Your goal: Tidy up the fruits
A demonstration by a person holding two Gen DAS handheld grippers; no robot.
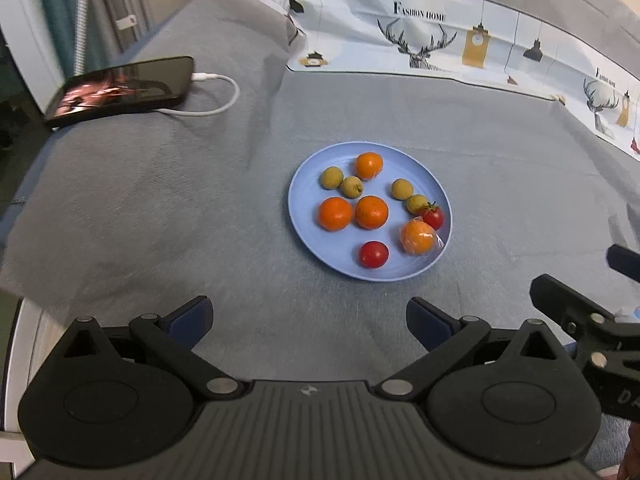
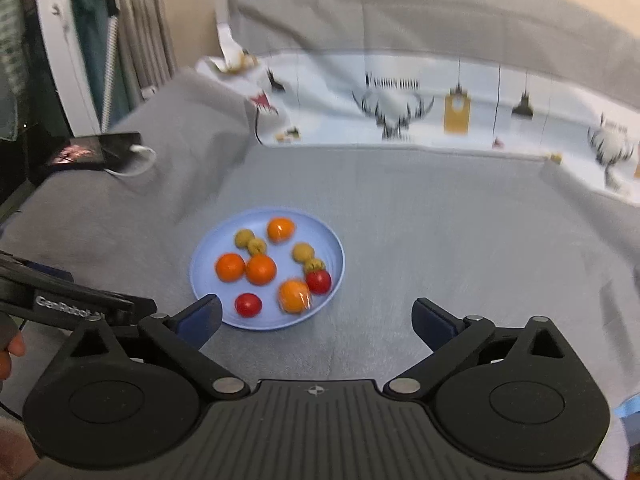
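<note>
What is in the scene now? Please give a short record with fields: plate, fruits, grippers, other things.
plate: blue plate on the grey cloth
fruits: four oranges, one of them the wrapped orange; four small green-brown fruits; two tomatoes; all on the plate
left gripper: open, holds nothing
right gripper: open, holds nothing
other things: phone with white cable

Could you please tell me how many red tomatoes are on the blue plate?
2: one tomato near the plate's front edge, another at its right, touching the wrapped orange. None looks hidden.

Home bedroom: grey bedspread, charging phone, curtains.
</note>
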